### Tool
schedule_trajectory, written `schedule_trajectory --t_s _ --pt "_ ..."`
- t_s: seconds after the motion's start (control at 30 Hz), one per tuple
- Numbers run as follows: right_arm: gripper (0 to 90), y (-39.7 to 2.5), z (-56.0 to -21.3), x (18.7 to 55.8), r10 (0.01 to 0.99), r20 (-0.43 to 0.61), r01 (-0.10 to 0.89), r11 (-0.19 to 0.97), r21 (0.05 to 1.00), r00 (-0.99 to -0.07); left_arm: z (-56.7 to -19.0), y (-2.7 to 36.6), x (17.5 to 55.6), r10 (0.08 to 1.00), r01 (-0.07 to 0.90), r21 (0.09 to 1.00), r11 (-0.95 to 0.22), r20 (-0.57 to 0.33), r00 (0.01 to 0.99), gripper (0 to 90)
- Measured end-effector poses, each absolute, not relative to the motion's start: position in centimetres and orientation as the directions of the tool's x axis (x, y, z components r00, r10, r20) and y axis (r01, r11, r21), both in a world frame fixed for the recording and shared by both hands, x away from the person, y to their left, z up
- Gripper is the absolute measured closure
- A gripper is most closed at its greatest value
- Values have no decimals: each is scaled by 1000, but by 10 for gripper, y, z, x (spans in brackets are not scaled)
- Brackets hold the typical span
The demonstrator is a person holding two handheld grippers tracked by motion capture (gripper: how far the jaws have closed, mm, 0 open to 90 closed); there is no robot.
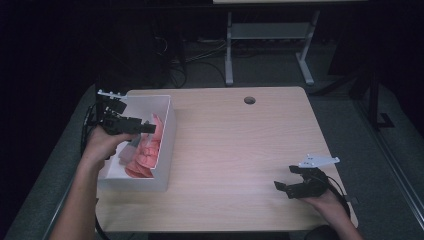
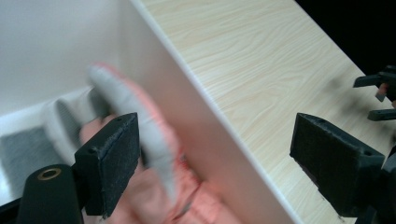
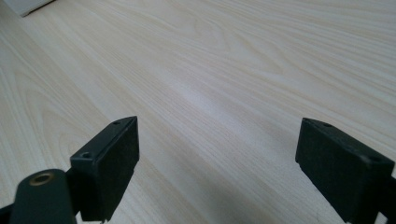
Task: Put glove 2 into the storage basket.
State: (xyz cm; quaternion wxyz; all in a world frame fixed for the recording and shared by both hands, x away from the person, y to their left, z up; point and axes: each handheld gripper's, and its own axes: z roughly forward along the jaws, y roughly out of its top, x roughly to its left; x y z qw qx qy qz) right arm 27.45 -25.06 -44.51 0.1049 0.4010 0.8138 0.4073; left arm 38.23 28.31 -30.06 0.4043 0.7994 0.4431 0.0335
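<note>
Left gripper point(image 1: 145, 127) is hovering over the white box point(image 1: 167, 145) at the tabletop's point(image 1: 240, 150) left edge, jaws spread wide, straddling the box's right wall; pink-and-grey gloves point(image 1: 146, 152) are lying heaped inside the box, touching that wall; looks like the reach-in step, nothing being pinched yet; next move is likely calling for shifting both jaws inside the wall, dipping, then closing on a glove; the wall is standing in the way; right gripper point(image 1: 286, 186) is resting near the front right corner, jaws spread, holding nothing; round cable hole point(image 1: 249, 100) at the far edge.
</note>
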Motion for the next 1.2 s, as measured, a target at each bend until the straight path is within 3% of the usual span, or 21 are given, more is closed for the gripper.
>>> schedule_trajectory --t_s 0.57,1.2 --pt "134 -247 -446 275 727 157 571 366 735 -669 -299 199 351 668 565 734 -376 -208 715 157" --pt "134 -245 -448 273 722 161 575 373 728 -673 -351 125 320 591 495 711 -499 -138 794 157"
